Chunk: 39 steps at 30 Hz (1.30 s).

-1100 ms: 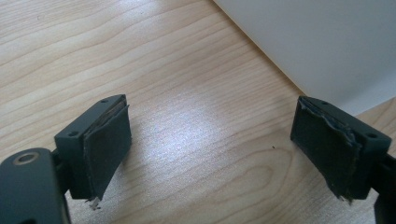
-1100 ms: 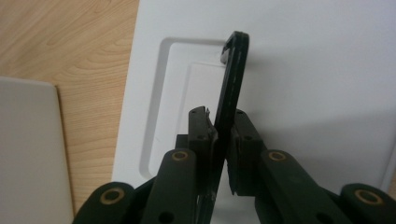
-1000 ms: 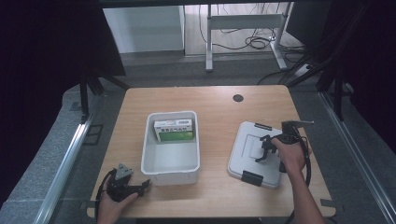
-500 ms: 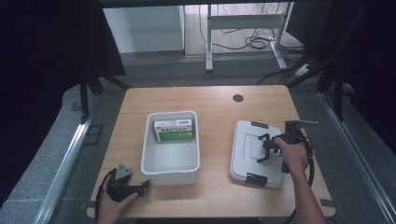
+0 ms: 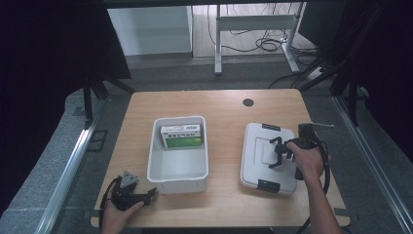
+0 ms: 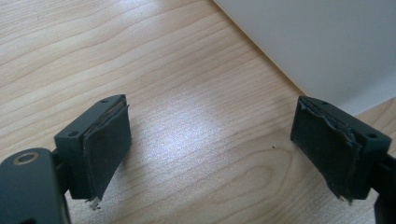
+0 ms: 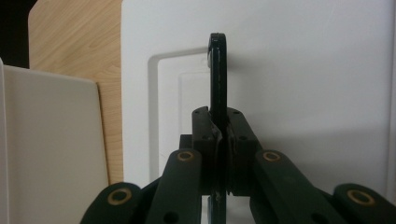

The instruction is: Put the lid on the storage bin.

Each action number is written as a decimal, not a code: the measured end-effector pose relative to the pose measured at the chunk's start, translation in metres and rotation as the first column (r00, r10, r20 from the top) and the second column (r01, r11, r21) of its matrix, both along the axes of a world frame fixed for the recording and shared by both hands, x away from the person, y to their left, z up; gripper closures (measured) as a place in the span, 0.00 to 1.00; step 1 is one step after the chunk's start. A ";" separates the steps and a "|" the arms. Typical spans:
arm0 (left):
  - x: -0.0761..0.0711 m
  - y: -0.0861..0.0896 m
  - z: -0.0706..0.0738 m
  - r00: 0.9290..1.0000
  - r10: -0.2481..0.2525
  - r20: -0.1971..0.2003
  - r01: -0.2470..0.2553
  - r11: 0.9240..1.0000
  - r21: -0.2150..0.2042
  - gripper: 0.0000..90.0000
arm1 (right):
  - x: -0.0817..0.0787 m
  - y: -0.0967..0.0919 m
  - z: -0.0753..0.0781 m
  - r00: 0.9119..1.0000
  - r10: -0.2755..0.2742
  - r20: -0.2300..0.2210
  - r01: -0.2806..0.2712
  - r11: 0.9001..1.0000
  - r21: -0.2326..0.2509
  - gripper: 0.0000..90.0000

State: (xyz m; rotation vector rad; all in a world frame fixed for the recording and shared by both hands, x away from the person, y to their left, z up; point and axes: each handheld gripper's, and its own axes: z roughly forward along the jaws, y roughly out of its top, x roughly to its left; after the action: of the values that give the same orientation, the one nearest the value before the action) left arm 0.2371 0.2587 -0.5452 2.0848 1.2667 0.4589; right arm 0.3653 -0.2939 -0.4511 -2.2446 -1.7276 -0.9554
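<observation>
A white lid (image 5: 255, 163) with a black handle (image 5: 273, 145) lies on the table's right half. My right gripper (image 5: 278, 155) is shut on that handle. In the right gripper view the thin handle (image 7: 217, 70) stands upright between the pressed pads of my right gripper (image 7: 218, 126), over the white lid (image 7: 303, 70). A white bin (image 5: 178, 183) sits left of the lid with a green box (image 5: 181, 135) at its far end. My left gripper (image 5: 148, 194) rests open by the bin's near left corner. In the left gripper view my left gripper (image 6: 210, 144) has only bare wood between its jaws.
Black clips (image 5: 270, 127) sit on the lid's far and near edges. A round cable hole (image 5: 248, 102) marks the table's far side. The bin's wall (image 6: 327, 42) rises just beyond the left jaws. Metal rails run along both sides of the wooden table (image 5: 224, 204).
The right hand has shifted slightly with the handle in its jaws, and the lid has turned a little on the table. The left gripper has stayed in place.
</observation>
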 end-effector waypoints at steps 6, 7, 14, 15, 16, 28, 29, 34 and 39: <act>0.000 0.000 0.000 1.000 0.000 0.000 0.000 1.000 0.000 0.14 | -0.002 0.003 0.007 1.000 0.012 0.002 -0.012 1.000 -0.012 0.94; 0.000 0.000 0.000 1.000 0.000 0.000 0.000 1.000 0.000 0.14 | -0.003 0.004 0.008 1.000 0.010 0.007 -0.010 1.000 -0.009 0.94; 0.000 0.000 0.000 1.000 0.000 0.000 0.000 1.000 -0.001 0.14 | -0.003 0.012 0.030 0.999 0.031 0.022 -0.030 0.999 -0.039 0.94; 0.000 0.000 0.000 1.000 0.000 0.000 0.000 1.000 -0.001 0.14 | -0.003 0.014 0.033 0.999 0.034 0.024 -0.033 0.998 -0.048 0.94; 0.000 0.000 0.000 1.000 0.000 0.000 0.000 1.000 -0.002 0.14 | -0.003 0.016 0.037 0.999 0.037 0.020 -0.036 0.998 -0.059 0.94; 0.000 0.000 0.000 1.000 -0.002 0.001 0.002 1.000 0.002 0.14 | -0.003 0.036 0.079 0.993 0.102 0.055 -0.095 0.989 -0.116 0.94; 0.000 0.000 0.000 1.000 -0.002 0.001 0.002 1.000 0.002 0.14 | -0.002 0.039 0.082 0.992 0.110 0.054 -0.103 0.987 -0.120 0.94; 0.000 0.000 0.000 1.000 -0.002 0.001 0.002 1.000 0.002 0.14 | -0.002 0.050 0.095 0.987 0.144 0.065 -0.133 0.980 -0.146 0.94; 0.000 0.000 0.000 1.000 -0.003 0.001 0.003 1.000 0.003 0.14 | -0.003 0.061 0.110 0.983 0.169 0.076 -0.156 0.975 -0.156 0.94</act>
State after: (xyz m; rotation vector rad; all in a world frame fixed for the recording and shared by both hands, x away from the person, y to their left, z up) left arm 0.2370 0.2590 -0.5451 2.0882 1.2634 0.4601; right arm 0.3623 -0.2331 -0.3409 -2.1329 -2.0497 -0.9324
